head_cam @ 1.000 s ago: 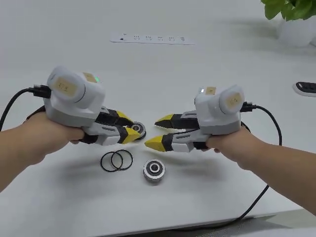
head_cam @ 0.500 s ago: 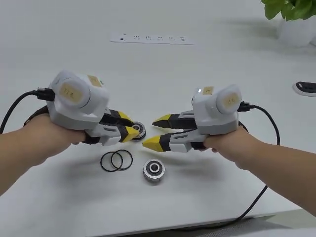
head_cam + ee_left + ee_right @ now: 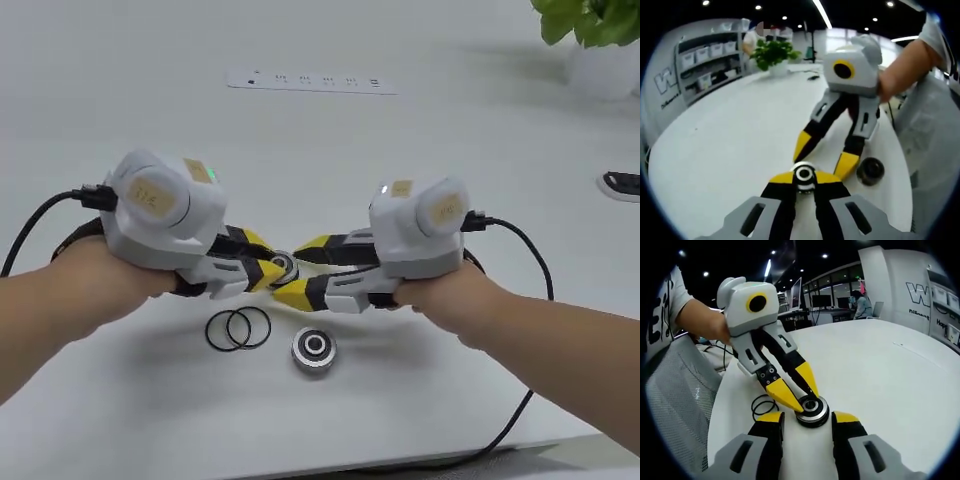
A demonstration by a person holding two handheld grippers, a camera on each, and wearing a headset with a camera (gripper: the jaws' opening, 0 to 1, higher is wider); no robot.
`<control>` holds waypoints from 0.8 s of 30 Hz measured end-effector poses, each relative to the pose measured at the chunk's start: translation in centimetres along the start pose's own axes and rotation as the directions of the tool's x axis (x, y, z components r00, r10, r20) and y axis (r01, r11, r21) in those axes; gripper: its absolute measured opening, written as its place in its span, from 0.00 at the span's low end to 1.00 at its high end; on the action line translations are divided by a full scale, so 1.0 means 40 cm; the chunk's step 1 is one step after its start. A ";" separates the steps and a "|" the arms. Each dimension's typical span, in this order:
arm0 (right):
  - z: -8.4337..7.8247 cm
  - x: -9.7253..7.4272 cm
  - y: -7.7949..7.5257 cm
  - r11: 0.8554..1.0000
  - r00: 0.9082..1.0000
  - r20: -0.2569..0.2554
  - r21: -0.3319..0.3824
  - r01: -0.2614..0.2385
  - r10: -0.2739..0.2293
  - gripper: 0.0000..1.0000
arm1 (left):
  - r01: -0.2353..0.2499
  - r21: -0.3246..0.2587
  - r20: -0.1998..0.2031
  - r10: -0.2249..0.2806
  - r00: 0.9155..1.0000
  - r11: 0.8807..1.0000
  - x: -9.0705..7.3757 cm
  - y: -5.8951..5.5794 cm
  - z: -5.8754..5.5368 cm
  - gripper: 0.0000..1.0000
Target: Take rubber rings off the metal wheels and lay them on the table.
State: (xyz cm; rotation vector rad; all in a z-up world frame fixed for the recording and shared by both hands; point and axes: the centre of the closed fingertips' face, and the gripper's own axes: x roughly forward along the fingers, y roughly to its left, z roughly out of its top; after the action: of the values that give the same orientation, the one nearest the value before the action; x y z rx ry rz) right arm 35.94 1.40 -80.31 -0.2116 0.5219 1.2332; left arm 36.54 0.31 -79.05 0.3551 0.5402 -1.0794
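Left gripper [image 3: 268,270]: fingers pinching a small silver metal wheel with a dark outer rim [image 3: 804,174], held close over the white surface [image 3: 430,400], seemingly to steady it while its ring is worked off. Right gripper [image 3: 300,269]: fingers spread, yellow tips just beside the held wheel, apparently placed to catch the rim. Two thin black rubber rings [image 3: 238,328] lie overlapping on the surface just below the grippers, evidently set down as the task requires. A second metal wheel [image 3: 314,348] rests flat near them; whether it carries a ring cannot be told.
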 end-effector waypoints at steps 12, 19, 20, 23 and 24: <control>0.009 0.012 -0.006 0.999 0.999 0.005 -0.031 0.032 -0.032 0.30 | -0.010 -0.003 0.002 0.010 1.000 1.000 -0.002 0.000 -0.001 0.14; 0.004 0.007 -0.015 0.998 0.999 -0.004 -0.039 0.051 -0.051 0.25 | -0.013 -0.004 0.001 0.013 1.000 1.000 -0.003 0.000 -0.001 0.14; 0.003 0.005 -0.014 0.998 0.999 -0.005 -0.037 0.049 -0.049 0.25 | -0.013 -0.004 0.001 0.013 1.000 1.000 -0.004 0.000 -0.001 0.14; 0.001 0.002 -0.014 0.998 0.999 -0.008 -0.038 0.048 -0.048 0.24 | -0.013 -0.005 0.002 0.013 1.000 1.000 -0.004 0.000 -0.001 0.14; 0.001 0.001 -0.014 0.998 0.999 -0.007 -0.037 0.047 -0.047 0.24 | -0.014 -0.004 0.002 0.014 1.000 1.000 -0.004 0.000 -0.001 0.14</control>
State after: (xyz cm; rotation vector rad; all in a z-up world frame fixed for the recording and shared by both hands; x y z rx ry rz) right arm 36.47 1.27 -80.38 -0.2586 0.4991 1.1970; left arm 36.49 0.45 -78.99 0.3537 0.5377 -1.0653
